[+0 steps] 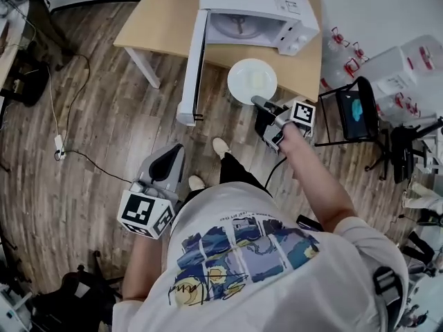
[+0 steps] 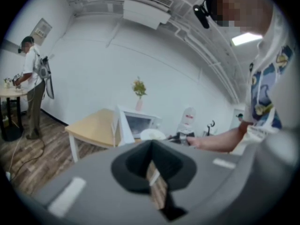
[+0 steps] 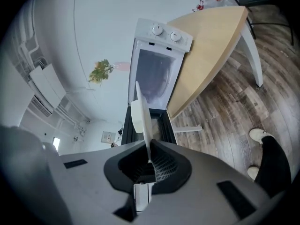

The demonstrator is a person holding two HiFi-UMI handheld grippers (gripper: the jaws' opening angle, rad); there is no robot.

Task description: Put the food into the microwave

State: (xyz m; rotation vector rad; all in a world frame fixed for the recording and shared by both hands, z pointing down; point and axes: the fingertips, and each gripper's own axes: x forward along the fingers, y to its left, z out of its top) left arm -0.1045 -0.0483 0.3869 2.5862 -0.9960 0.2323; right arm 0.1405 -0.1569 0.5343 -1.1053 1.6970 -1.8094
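A white microwave (image 1: pixel 256 12) stands on a light wooden table (image 1: pixel 159 19) with its door (image 1: pixel 194 68) swung wide open and the turntable bare. My right gripper (image 1: pixel 259 104) is shut on the near rim of a white plate (image 1: pixel 252 80), held level just in front of the microwave; I cannot make out what lies on it. In the right gripper view the plate (image 3: pixel 143 118) shows edge-on, rising from the right gripper (image 3: pixel 149 161) towards the microwave (image 3: pixel 157 69). My left gripper (image 1: pixel 173 156) hangs low by the person's left side, shut and holding nothing. The left gripper view shows the left gripper (image 2: pixel 151 170) facing the microwave (image 2: pixel 138 123).
A black chair (image 1: pixel 356 113) and clear plastic boxes (image 1: pixel 401 68) stand right of the table. Cables (image 1: pixel 62 147) trail over the wooden floor at left. A small plant (image 2: pixel 138 90) sits on the microwave. Another person (image 2: pixel 33 88) stands at a far table.
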